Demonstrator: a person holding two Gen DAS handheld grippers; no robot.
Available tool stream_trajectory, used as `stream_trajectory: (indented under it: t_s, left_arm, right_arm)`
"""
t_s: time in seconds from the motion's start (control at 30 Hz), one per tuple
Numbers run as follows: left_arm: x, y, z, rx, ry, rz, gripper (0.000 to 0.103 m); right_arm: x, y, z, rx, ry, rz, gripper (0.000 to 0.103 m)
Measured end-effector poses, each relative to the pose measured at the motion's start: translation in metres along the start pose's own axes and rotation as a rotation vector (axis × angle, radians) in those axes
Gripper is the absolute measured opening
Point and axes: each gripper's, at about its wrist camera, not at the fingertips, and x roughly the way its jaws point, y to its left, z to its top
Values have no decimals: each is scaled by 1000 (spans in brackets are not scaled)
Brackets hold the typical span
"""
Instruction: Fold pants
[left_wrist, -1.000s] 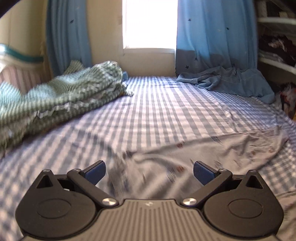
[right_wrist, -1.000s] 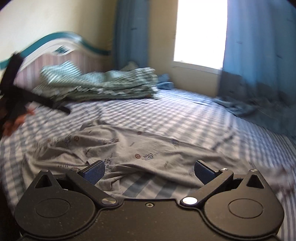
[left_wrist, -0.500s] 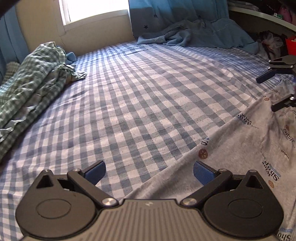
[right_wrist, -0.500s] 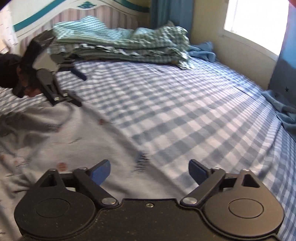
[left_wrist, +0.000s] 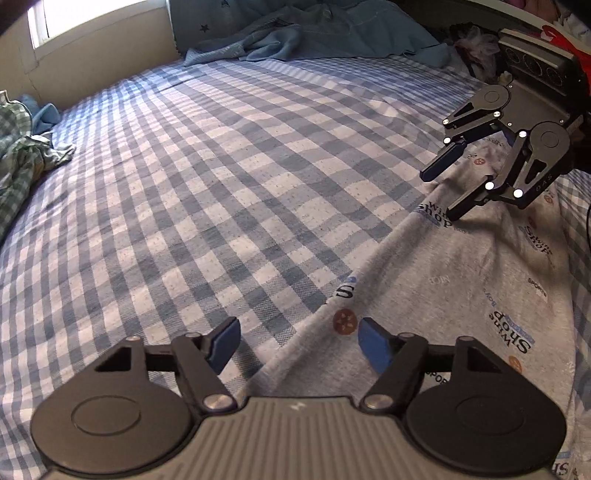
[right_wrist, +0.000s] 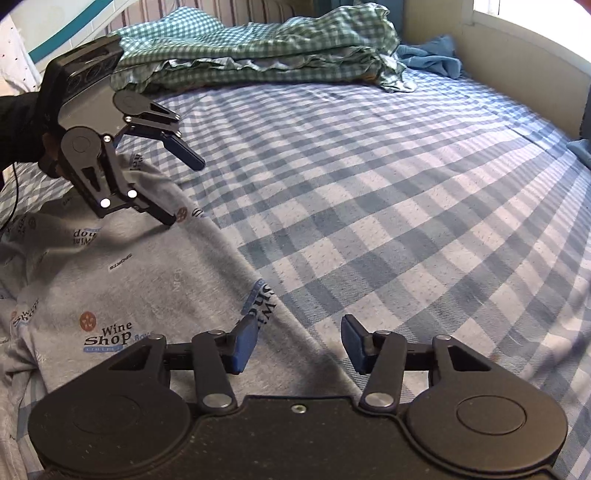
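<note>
Grey printed pants (left_wrist: 461, 280) lie flat on the blue checked bed sheet (left_wrist: 221, 177); they also show in the right wrist view (right_wrist: 140, 273). My left gripper (left_wrist: 297, 345) is open, its jaws straddling the pants' long edge. It also shows in the right wrist view (right_wrist: 184, 192), its lower finger touching the fabric. My right gripper (right_wrist: 295, 347) is open over the same edge at the other end. It also shows in the left wrist view (left_wrist: 443, 194), its lower finger on the cloth.
A green checked blanket (right_wrist: 251, 55) is piled near the headboard. A blue curtain heap (left_wrist: 325, 33) lies on the bed's far side by the window wall. A small blue cloth (right_wrist: 432, 55) lies beside the blanket. The checked sheet (right_wrist: 406, 184) stretches beyond the pants.
Both grippers have dropped lower and closer to the pants' edge. Their jaws have narrowed somewhat but remain open. The pants now lie flatter.
</note>
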Motion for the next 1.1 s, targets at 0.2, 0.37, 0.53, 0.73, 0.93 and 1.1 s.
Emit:
stream_trajectory:
  t_s: [0.2, 0.37, 0.53, 0.73, 0.93, 1.1]
  left_arm:
    - [1, -5, 0, 7, 63, 8, 7]
    - [-8, -32, 2, 50, 45, 162, 0]
    - [-25, -36, 12, 45, -43, 248, 0]
    - [-1, -3, 15, -43, -19, 242, 0]
    - [-32, 38, -6, -160, -129, 143, 16]
    - [-82, 62, -29, -149, -195, 122, 72]
  right_arm:
    - [8, 1, -1, 7, 37, -31, 26]
    - [6, 26, -7, -68, 5, -105, 0]
    - [-3, 33, 2, -93, -61, -206, 0]
    - [19, 14, 22, -71, -47, -294, 0]
    - [22, 8, 18, -19, -94, -109, 22]
    - [11, 9, 25, -5, -148, 20, 49]
